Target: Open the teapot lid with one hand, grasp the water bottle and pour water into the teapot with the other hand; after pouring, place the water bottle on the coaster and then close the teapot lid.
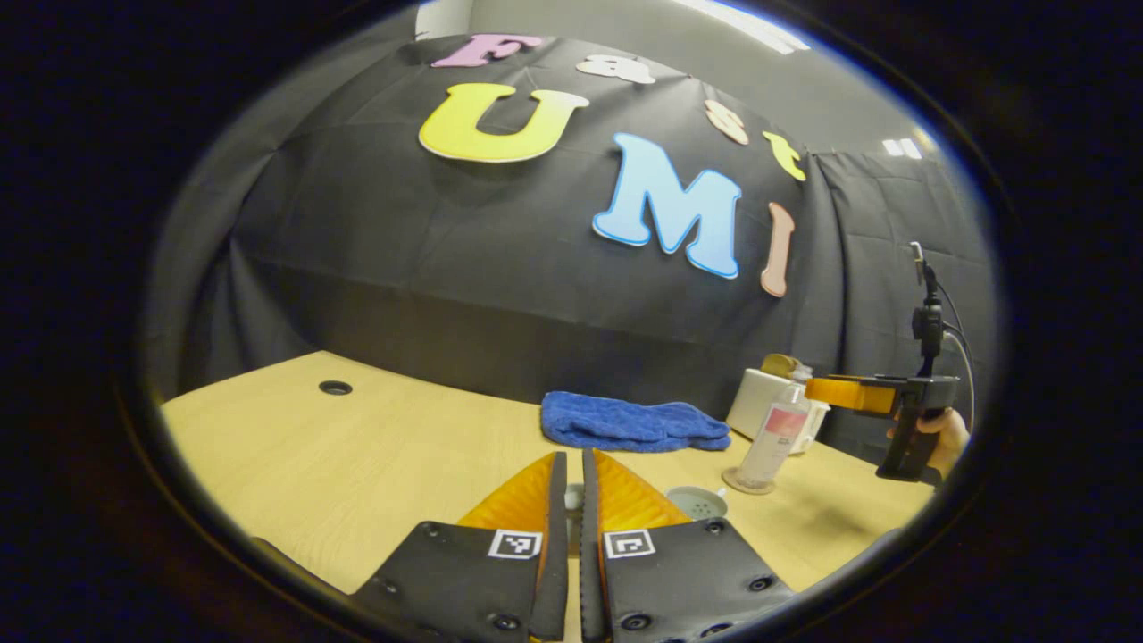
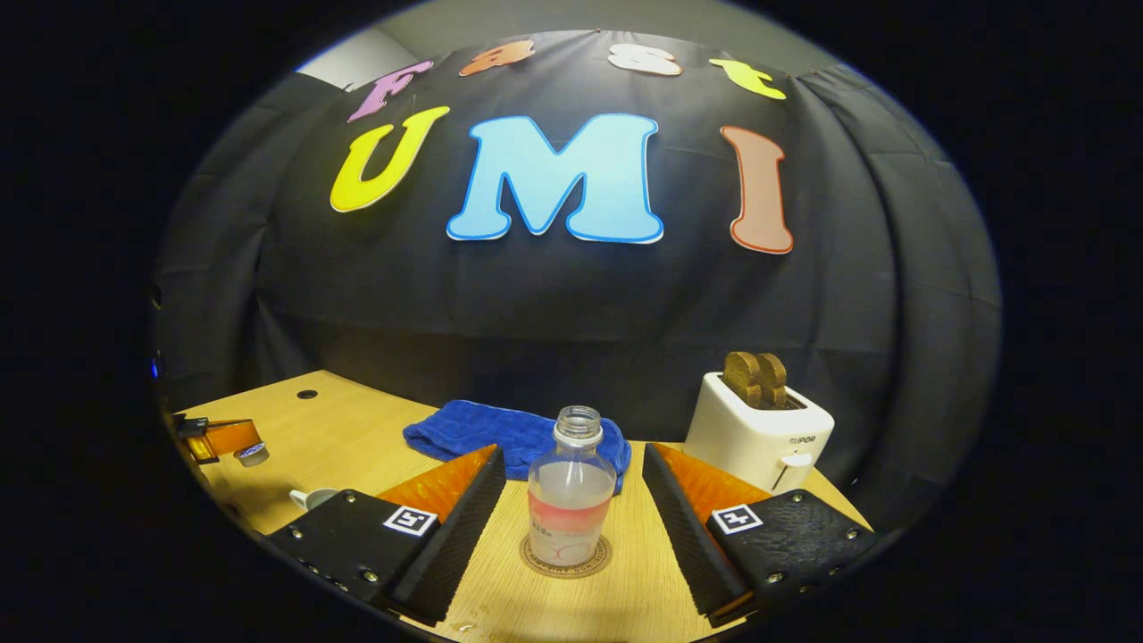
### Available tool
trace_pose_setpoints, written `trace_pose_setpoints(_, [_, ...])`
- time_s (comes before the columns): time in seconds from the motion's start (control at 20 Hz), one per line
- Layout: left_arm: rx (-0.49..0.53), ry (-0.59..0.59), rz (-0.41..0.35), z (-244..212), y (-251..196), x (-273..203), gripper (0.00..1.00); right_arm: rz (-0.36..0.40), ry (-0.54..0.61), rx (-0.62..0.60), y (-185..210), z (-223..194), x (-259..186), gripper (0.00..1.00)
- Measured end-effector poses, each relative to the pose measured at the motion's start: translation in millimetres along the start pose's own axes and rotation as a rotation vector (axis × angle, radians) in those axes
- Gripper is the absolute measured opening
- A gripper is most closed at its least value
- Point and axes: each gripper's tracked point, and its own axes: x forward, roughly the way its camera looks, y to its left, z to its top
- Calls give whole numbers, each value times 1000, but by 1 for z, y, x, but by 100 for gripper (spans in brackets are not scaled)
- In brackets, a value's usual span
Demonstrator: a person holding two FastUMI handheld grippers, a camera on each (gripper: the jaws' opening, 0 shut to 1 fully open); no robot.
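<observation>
One toaster [image 2: 759, 438] (front lettered SUPOR).

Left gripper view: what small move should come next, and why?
Probably ease the left gripper toward the open teapot to reseat the lid: the water bottle already stands on the coaster, the right gripper open around it.

L gripper [image 1: 574, 464] fingers nearly together; R gripper [image 2: 571, 464] fingers wide apart
</observation>
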Motion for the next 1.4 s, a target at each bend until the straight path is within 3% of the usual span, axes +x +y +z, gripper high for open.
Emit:
trace_pose_setpoints(0.25, [45, 12, -67, 6, -49, 5, 12, 12, -24, -6, 10, -12, -50, 96])
trace_pose_setpoints(0.6, [116, 32, -79, -7, -97, 36, 12, 46, -18, -20, 32, -50, -93, 96])
trace_pose_setpoints(1.1, [159, 53, -35, -34, -104, 67, 12, 34, -99, -78, 35, -60, -91, 96])
trace_pose_setpoints(1.4, [174, 73, -16, -42, -105, 70, 12, 41, -93, -28, 30, -67, -92, 96])
